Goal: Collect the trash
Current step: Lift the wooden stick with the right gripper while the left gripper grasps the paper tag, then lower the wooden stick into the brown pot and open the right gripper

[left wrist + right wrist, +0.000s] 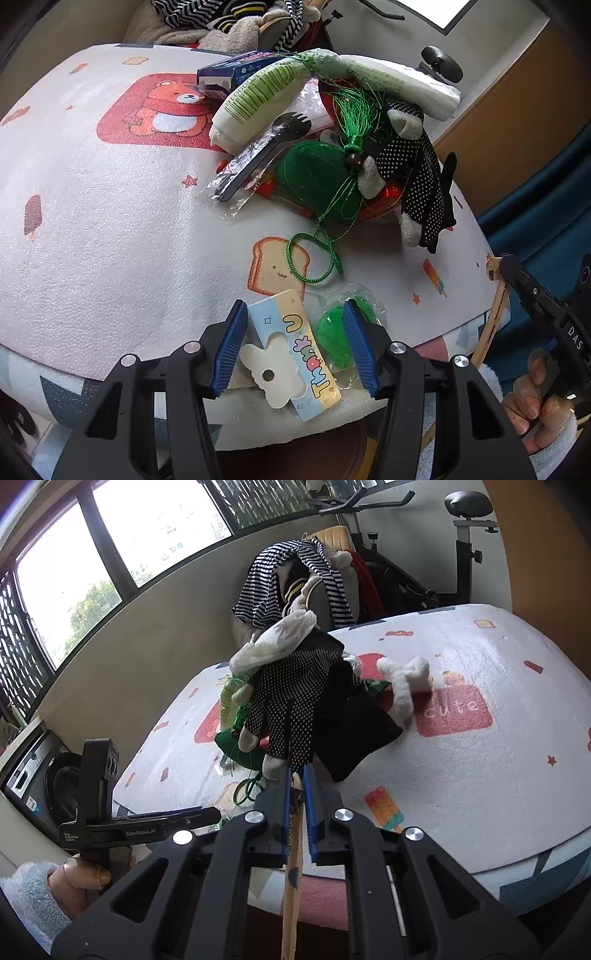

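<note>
Near edge of mat: pastel card (295, 354) lies flat between the blue pads of the left gripper (295, 349), long axis running from the upper left toward the lower right corner in the left wrist view, lower end over the mat (110, 240) edge
Card look: blue, yellow and cream stripes, bubble letters along one side, white flower-shaped tag with a dark dot on top, cut-out hole
Left jaws: stand part open, astride the card, pads not pressing on it
Green wrapper (341, 334): clear crumpled plastic with green disc inside, just beside the card, partly behind the right-side pad
Right gripper (297, 775): jaws nearly closed, pinching a long paper-sleeved stick (291, 897) that runs down out of the lower frame edge; tan end pokes past the tips
Pile at mat centre: black dotted glove (295, 705), green tassel (356, 110), green felt shape (314, 181), wrapped black fork (258, 151), white plastic bag with green barcode (258, 96), blue box (232, 70), all heaped and touching
Green cord loop (312, 258): lies on the toast print, between pile and card
Mat: white foam, bear, toast and popsicle prints
Hands: fingers (535, 402) wrap the right gripper handle, fuzzy pale blue sleeve (29, 897) at the left wrist
Background: striped clothes (291, 579) over a chair, exercise bike (461, 542), windows
</note>
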A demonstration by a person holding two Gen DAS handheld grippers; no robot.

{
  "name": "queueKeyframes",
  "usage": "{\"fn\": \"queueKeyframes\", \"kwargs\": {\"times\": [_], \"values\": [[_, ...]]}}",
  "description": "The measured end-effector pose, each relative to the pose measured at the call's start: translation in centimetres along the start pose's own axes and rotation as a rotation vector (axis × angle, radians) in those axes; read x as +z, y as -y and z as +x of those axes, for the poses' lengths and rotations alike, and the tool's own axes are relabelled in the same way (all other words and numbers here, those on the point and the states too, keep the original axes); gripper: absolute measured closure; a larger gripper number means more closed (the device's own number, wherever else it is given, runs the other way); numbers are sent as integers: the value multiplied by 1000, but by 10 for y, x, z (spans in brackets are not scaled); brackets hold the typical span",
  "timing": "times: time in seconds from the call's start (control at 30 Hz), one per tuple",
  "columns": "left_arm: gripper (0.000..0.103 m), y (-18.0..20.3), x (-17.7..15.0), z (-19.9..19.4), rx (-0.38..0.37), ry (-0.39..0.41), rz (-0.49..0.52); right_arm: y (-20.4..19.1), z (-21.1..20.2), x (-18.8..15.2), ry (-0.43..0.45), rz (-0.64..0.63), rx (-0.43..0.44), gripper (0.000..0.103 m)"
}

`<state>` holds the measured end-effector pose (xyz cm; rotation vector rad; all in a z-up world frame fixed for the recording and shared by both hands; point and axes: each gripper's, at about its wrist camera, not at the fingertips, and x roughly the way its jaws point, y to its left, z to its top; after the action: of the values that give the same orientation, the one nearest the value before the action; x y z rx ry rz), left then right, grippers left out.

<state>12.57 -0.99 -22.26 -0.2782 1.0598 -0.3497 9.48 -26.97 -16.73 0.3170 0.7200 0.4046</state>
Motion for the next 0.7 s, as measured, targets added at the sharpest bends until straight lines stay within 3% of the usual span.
{"fn": "queueKeyframes", "kwargs": {"times": [0.07,0.1,0.13,0.17,0.47,0.7], "values": [[52,5,-1,2,22,5,25,-1,1,-2,-8,-3,-1,92],[65,8,-2,2,58,10,48,0,2,-3,-12,-3,-1,92],[72,13,-3,4,96,10,70,0,3,-4,-16,-2,0,92],[94,15,-3,4,121,14,83,-1,3,-4,-19,-1,0,92],[101,41,2,-43,71,120,185,-15,-3,-12,3,-8,9,92],[101,44,-11,-83,23,147,177,-40,-11,-21,82,-32,6,92]]}}
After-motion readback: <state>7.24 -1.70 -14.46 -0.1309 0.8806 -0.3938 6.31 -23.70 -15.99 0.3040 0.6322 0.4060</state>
